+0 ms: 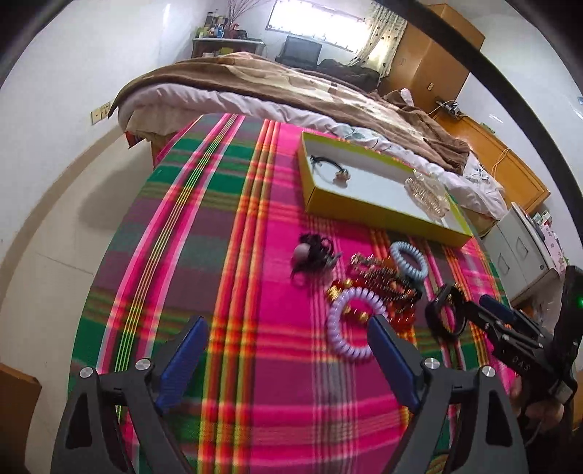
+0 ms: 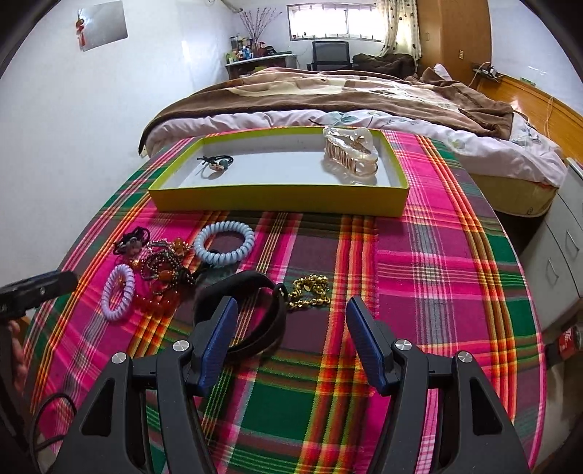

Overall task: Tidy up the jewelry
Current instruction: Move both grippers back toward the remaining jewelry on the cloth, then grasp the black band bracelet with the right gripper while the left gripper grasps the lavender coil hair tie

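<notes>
Both tongs [image 1: 288, 328] [image 2: 288, 310] released; yellow box [image 2: 280, 198] with hair clip [image 2: 349, 153], hair tie [image 2: 215, 164].

**Daylit room, heavy fisheye, left view blurred**

Light comes from the window [image 2: 335, 22] on the far wall — blown out to white in both views, with the curtain [image 2: 399, 27] beside it glowing. Room is evenly bright; white walls carry soft glare patches. Shadows are weak: a faint grey smudge on the left wall in the left wrist view, thin dark edges under the yellow tray [image 2: 277, 198]. The plaid cloth [image 2: 419, 291] is oversaturated, its pinks nearly fluorescent. Left wrist view is motion-smeared — stripes and the jewelry pile [image 1: 371, 288] are soft. Right wrist view is sharp. Both bow strongly at the edges, with black vignette corners.
</notes>
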`<state>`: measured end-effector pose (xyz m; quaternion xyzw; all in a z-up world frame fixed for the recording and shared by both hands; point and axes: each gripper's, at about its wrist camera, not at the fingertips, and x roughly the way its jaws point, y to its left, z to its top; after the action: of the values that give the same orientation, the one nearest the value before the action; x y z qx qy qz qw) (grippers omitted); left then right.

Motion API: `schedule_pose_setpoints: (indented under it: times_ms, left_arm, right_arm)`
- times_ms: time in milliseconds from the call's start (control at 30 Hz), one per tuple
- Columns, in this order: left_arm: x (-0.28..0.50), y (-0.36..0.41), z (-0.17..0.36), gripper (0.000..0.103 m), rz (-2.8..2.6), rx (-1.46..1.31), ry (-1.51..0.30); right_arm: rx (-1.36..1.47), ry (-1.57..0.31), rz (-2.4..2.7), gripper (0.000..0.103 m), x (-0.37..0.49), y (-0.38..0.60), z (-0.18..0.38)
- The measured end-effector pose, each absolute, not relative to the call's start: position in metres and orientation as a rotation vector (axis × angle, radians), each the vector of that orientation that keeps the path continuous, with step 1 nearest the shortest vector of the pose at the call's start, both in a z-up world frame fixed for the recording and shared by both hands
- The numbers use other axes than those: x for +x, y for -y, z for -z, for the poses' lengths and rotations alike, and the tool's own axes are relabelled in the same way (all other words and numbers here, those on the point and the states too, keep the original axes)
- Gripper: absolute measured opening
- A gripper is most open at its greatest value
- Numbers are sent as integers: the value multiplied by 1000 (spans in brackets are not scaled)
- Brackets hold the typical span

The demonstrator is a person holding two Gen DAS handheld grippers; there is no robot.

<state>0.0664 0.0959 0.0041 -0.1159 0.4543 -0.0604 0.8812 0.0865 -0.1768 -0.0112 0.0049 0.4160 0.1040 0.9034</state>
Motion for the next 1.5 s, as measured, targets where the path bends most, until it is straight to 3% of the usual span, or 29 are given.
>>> schedule_pose_setpoints:
  times_ms: [367,600,933,1000,1333,1500]
  left_arm:
    - [54,-102,12,88,124,-243,-994]
    - [53,-100,12,88,125,-251,-994]
    - [67,-79,9,83,133,-198,-1005]
    - [72,-72,9,77,126,-165,-1009]
    - [85,-56,14,76,87,-83,-1023]
    - [90,-50,16,62,31,-19,-1012]
  right_arm:
    - [-10,-886,-205,20,86,164,20]
    - [19,-870,-198,11,85,170,18]
    - [70,-830,-194,11,75,188,8]
    - [87,-820,-193,11,71,194,5]
    - [112,-798,-189,11,63,206,0]
    - [121,-797,-198,11,63,207,0]
